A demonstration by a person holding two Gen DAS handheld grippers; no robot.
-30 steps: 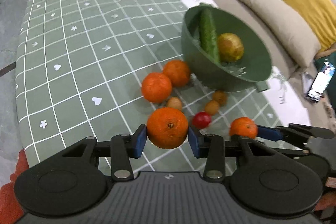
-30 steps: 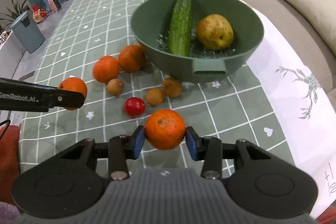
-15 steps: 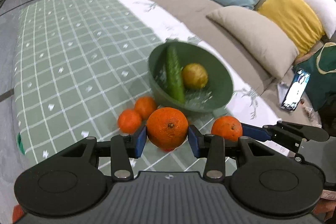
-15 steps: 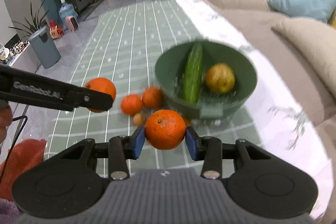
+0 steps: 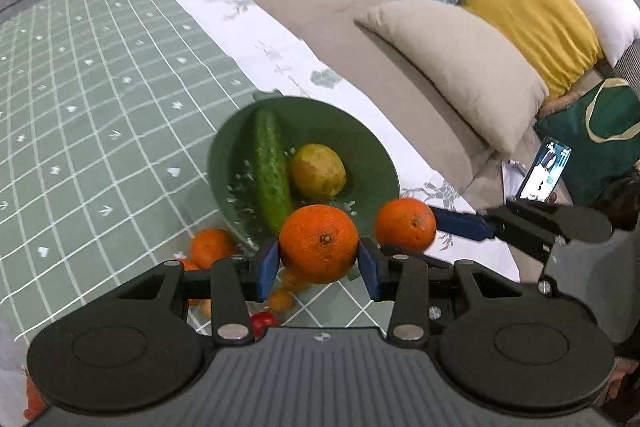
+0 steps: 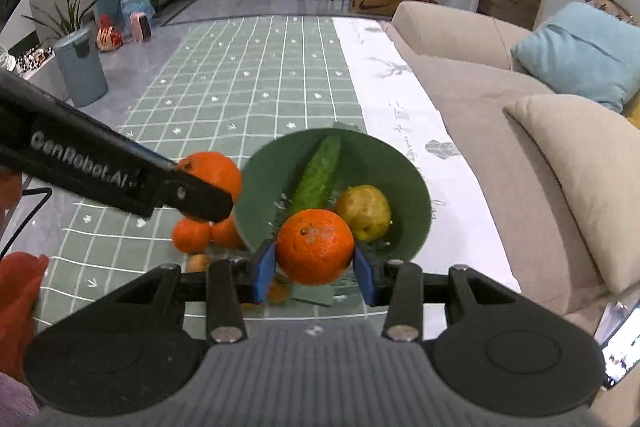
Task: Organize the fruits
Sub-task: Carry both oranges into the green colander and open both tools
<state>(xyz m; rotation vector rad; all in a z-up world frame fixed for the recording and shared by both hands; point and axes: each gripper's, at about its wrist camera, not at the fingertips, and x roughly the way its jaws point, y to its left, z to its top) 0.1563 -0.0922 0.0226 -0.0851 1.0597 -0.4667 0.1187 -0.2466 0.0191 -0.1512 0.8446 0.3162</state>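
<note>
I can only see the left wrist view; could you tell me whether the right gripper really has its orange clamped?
Observer: Yes, the right gripper has both blue pads against its orange.
Operator: How many oranges lie beside the bowl?
Observer: Two oranges, on the bowl's left.
Operator: Is anything beyond the table's far end?
Observer: A grey bin stands on the floor there.

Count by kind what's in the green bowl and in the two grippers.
Oranges: 2, left orange in the left gripper, right orange in the right gripper
Cucumber: 1, in the bowl
Pear: 1, in the bowl
Total: 4
</note>
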